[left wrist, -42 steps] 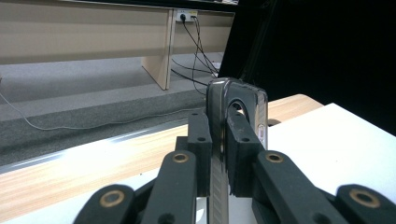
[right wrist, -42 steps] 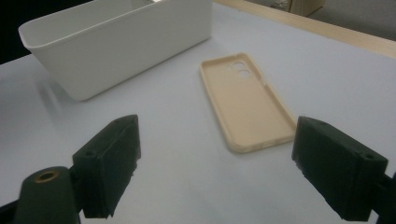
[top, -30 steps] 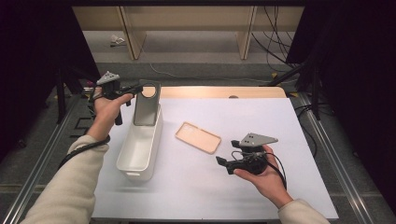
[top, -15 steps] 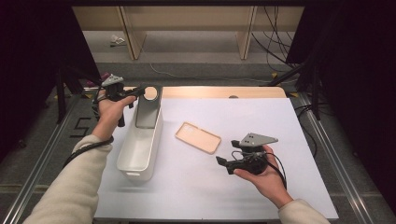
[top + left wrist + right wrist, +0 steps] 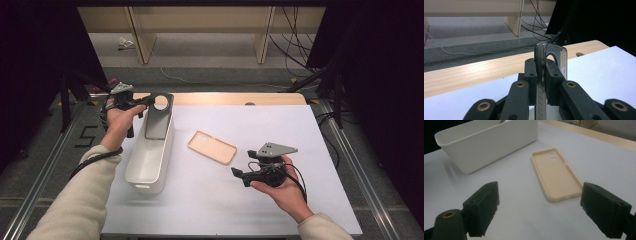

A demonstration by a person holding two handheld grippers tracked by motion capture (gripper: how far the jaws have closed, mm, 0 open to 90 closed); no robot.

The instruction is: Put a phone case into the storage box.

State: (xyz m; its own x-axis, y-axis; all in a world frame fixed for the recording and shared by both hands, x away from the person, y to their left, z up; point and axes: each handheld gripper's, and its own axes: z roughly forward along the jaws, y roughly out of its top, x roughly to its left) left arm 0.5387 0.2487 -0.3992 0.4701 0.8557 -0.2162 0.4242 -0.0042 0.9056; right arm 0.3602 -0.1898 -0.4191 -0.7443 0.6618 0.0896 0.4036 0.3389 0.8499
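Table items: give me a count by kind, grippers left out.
Phone cases: 2, a clear one clamped in the left gripper over the bin, a beige one lying flat on the table.
White bins: 1.
Total: 3.

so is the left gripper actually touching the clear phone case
Touching. In the left gripper view the left gripper has its jaws clamped on both faces of the clear phone case, with no gap at either pad.
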